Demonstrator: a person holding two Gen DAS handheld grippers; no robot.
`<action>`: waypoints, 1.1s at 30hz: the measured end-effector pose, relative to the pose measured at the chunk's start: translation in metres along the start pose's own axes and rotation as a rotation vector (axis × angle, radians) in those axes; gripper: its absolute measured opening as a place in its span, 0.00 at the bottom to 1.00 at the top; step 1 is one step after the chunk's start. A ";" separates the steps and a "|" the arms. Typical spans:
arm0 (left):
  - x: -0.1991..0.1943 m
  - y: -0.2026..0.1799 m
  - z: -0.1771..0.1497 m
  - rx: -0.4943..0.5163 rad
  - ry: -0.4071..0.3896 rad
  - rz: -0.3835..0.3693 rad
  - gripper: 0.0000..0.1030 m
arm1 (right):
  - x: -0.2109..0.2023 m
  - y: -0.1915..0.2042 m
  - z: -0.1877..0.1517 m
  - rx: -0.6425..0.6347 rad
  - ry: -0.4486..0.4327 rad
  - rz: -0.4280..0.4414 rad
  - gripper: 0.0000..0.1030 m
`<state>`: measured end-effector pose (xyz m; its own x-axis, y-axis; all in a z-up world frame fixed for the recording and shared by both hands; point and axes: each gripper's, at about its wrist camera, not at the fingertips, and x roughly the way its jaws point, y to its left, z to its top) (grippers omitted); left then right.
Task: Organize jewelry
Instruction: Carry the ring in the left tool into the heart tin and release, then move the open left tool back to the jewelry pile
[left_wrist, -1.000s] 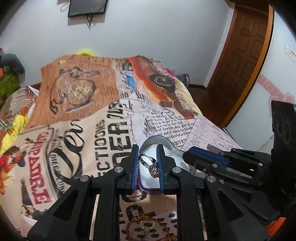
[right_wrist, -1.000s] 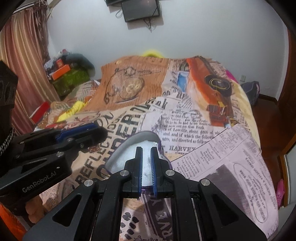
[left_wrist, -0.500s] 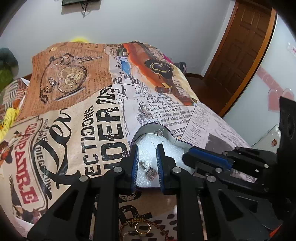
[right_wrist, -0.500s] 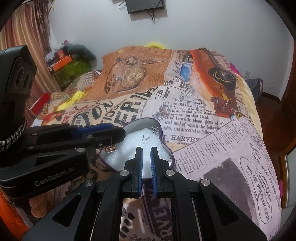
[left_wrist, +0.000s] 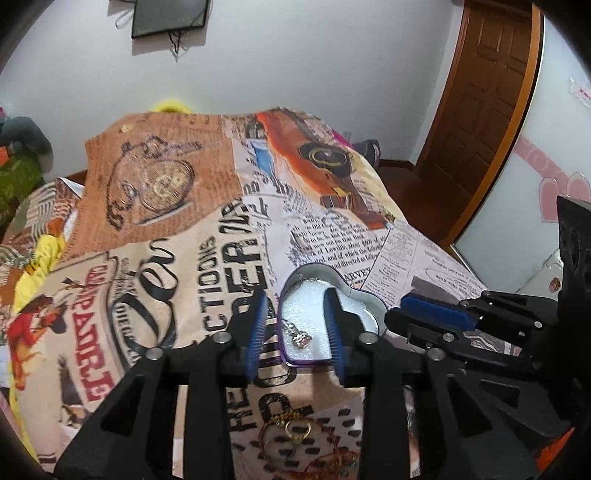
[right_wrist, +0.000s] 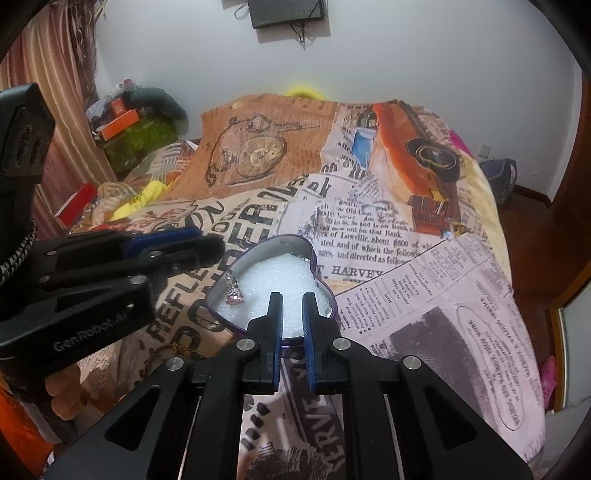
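Observation:
A heart-shaped purple tin (left_wrist: 369, 301) (right_wrist: 321, 275) lined with white foam lies on the bed. A ring with a pink stone (left_wrist: 300, 336) (right_wrist: 233, 295) lies inside it near the left wall. My left gripper (left_wrist: 295, 332) is open and empty, its jaws standing either side of the ring above the tin's left half. My right gripper (right_wrist: 291, 321) has its jaws a narrow gap apart over the tin's near edge, holding nothing. More jewelry, a gold ring and red-gold chains (left_wrist: 295, 430), lies on the blanket below the left gripper.
The bed is covered by a newspaper-print blanket (right_wrist: 369, 229). A wooden door (left_wrist: 480, 110) stands at the right. Cluttered boxes and bags (right_wrist: 136, 129) sit at the far left. A bag (right_wrist: 498, 173) lies on the floor by the wall.
My left gripper opened wide and let go of the ring, which now lies in the tin. The left gripper pulled back slightly; the right gripper's jaws parted a little.

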<state>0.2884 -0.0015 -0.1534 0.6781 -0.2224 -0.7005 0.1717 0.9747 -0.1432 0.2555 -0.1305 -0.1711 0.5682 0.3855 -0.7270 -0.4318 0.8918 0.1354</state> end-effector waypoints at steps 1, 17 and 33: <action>-0.007 0.001 0.000 0.000 -0.008 0.004 0.32 | -0.005 0.002 0.001 -0.001 -0.008 -0.002 0.13; -0.073 0.017 -0.028 -0.005 -0.036 0.084 0.42 | -0.056 0.027 -0.004 -0.028 -0.085 -0.048 0.35; -0.065 0.025 -0.100 -0.051 0.115 0.044 0.42 | -0.056 0.053 -0.039 -0.019 -0.004 -0.035 0.35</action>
<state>0.1768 0.0395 -0.1810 0.5975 -0.1782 -0.7818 0.1054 0.9840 -0.1438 0.1737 -0.1145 -0.1491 0.5863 0.3550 -0.7282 -0.4248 0.9001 0.0968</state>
